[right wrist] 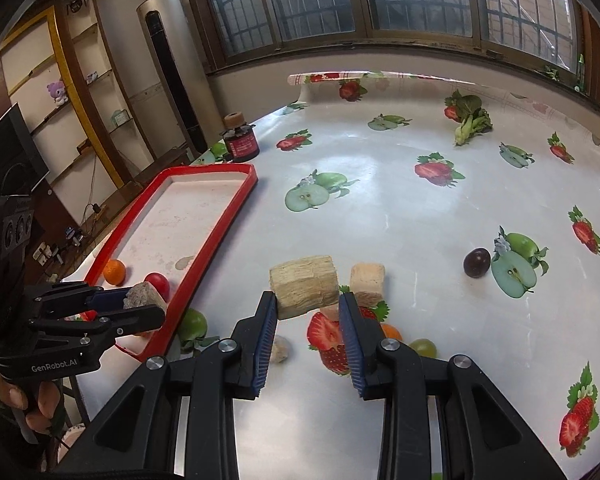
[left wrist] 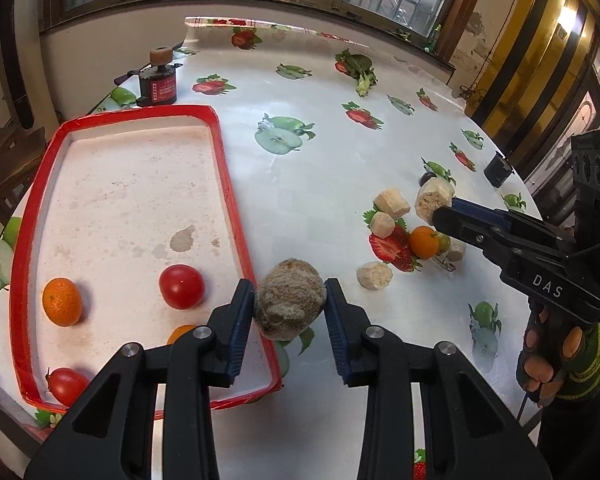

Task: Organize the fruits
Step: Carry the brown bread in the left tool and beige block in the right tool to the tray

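Left gripper clamps brownish lump over tray rim; right gripper clamps fibrous chunk. Both look light, crumbly: grip mid-body, gently.

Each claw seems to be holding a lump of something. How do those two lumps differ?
The left gripper holds a rounded grey-brown lump, fuzzy and dull. The right gripper holds a pale tan block, squarer, with fibrous streaks. The rounded lump hangs by the red tray's rim; the block is over the loose pile. Both are pinched between blue pads.
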{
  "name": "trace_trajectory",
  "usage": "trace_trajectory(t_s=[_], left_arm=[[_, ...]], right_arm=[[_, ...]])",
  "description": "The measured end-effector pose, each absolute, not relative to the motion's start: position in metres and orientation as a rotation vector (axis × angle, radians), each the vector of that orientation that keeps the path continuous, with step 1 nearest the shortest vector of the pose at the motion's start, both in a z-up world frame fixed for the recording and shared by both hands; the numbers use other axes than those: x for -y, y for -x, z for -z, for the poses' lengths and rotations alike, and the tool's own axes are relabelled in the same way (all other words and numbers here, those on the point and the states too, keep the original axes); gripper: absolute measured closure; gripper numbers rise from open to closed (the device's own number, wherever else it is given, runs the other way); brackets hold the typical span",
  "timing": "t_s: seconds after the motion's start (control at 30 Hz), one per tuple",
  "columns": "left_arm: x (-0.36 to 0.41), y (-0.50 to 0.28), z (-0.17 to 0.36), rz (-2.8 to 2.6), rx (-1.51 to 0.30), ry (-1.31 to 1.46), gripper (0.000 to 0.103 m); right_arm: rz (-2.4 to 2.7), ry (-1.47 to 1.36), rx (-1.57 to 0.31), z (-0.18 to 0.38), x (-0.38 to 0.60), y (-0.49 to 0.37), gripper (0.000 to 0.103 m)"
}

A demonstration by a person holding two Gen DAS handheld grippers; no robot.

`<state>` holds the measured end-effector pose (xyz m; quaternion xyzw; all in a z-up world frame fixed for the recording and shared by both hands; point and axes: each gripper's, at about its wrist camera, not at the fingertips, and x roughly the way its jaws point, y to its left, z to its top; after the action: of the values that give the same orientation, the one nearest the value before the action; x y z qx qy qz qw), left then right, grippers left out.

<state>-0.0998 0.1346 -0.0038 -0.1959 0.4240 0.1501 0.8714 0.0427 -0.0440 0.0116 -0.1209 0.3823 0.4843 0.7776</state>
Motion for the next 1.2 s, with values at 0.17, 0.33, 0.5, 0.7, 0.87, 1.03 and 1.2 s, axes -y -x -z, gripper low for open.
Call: trace_trajectory(t_s=[0.17, 0.33, 0.5, 0.7, 0.87, 1.03, 1.2], left_arm=[[-0.145, 0.112, 0.002, -0.335, -0.873, 0.423, 0.07], [-0.153, 0.122, 0.001, -0.348, -0.863, 0.434, 0.07], [-0.163, 0.13, -0.002, -0.364, -0.851, 0.446, 0.07], [-0.176, 0.139, -0.004, -0.391, -0.843, 0.452, 0.07], [-0.189, 0.145, -0.004, -0.418, -0.838, 0.465, 0.07], [-0.203, 0.149, -0.003, -0.441, -0.837, 0.474, 0.07], [-0.218, 0.153, -0.001, -0.464, -0.833, 0.485, 0.07]], right_arm=[[-1.073, 0.279, -0.816, -0.018, 0.034, -0.03, 0.07], [-1.092, 0.291, -0.813, -0.02, 0.024, -0.02, 0.07], [-1.11, 0.307, -0.811, -0.022, 0.014, -0.011, 0.07], [-1.135, 0.321, -0.812, -0.022, 0.001, -0.002, 0.07], [-1.161, 0.332, -0.815, -0.021, -0.013, 0.006, 0.07], [-1.186, 0.34, -0.82, -0.019, -0.028, 0.011, 0.07], [-1.208, 0.346, -0.823, -0.017, -0.042, 0.017, 0.071]])
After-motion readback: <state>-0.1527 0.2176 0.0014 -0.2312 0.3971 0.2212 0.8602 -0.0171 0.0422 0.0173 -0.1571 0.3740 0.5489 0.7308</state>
